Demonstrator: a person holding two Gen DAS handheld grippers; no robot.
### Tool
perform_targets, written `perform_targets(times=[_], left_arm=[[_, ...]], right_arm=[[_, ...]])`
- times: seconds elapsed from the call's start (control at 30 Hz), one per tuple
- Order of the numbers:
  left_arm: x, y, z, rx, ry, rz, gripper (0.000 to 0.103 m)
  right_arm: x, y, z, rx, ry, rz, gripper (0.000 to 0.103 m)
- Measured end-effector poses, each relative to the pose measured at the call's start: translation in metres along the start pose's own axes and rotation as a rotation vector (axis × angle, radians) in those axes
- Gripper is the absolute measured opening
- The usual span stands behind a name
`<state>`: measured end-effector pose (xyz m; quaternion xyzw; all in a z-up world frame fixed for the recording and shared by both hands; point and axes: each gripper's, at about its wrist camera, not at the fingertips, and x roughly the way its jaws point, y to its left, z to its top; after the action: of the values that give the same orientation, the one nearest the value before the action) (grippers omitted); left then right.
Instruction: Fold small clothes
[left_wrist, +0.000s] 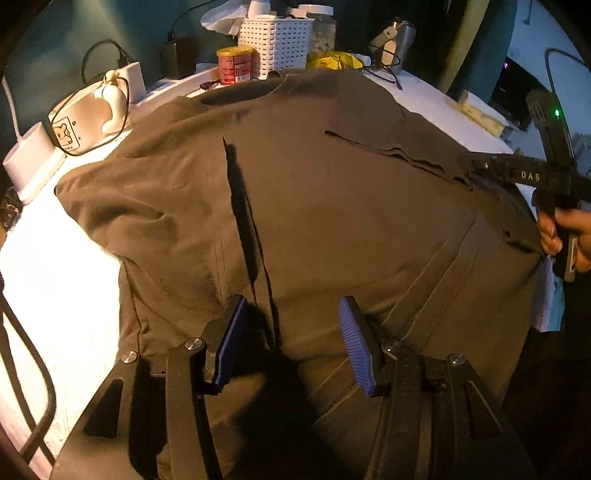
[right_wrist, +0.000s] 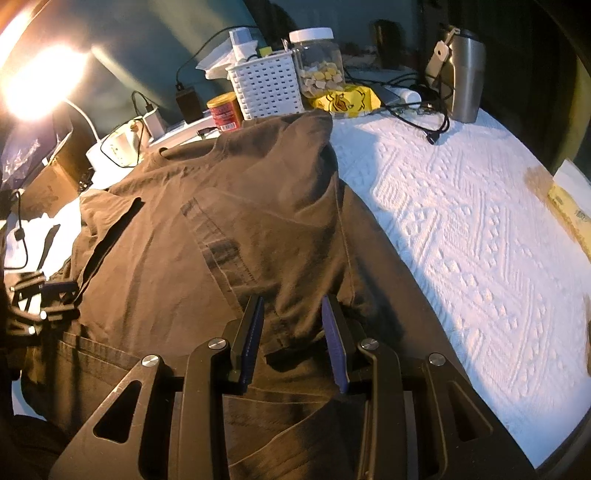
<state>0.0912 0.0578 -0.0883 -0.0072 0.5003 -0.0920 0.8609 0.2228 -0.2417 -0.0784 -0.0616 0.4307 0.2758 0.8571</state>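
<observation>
The left gripper (left_wrist: 295, 336) had its jaws apart over the brown T-shirt (left_wrist: 314, 206), blue pads on either side of a raised ridge of cloth; whether the pads pressed on that ridge could not be told. A dark crease ran straight ahead from the left jaw toward the neckline. The right gripper (right_wrist: 293, 339) likewise stood with its jaws apart, a bunched fold of the same shirt between them, and its grip on it could not be told either. In the left wrist view the right gripper (left_wrist: 517, 173) reached onto the shirt's far right edge, a hand (left_wrist: 565, 236) wrapped round its handle.

The shirt lay spread on the counter (right_wrist: 480, 229), which was covered by a white textured cloth, bare to the right of the right jaws. Beyond both jaws, past the shirt's collar, stood a red tin (left_wrist: 235, 65), a white perforated basket (left_wrist: 277, 46), a clear jar (right_wrist: 320, 62) with pale pieces inside, a yellow packet (right_wrist: 347, 98) and a steel tumbler (right_wrist: 463, 75) with black cables trailing near it. Far left of the left jaws sat white chargers (left_wrist: 33, 162) and a wired white box (left_wrist: 79, 125).
</observation>
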Motion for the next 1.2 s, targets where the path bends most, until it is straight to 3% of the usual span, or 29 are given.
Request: perform_targets(times=[0.23,0.67,1.2], left_arm=[[-0.003,-0.003,-0.006,-0.022,-0.01,-0.024,0.057],[-0.016,-0.017,-0.015,-0.03,-0.056,-0.028,0.057],[-0.045,-0.03,-0.027,-0.104,-0.183,0.023,0.057]], right_arm=[[0.006,-0.002,-0.005,0.016,0.042,0.015,0.035],[-0.006,0.003,-0.023,0.005,0.051,0.023,0.035],[-0.055,-0.006,-0.043,-0.02,-0.028,-0.044,0.036]])
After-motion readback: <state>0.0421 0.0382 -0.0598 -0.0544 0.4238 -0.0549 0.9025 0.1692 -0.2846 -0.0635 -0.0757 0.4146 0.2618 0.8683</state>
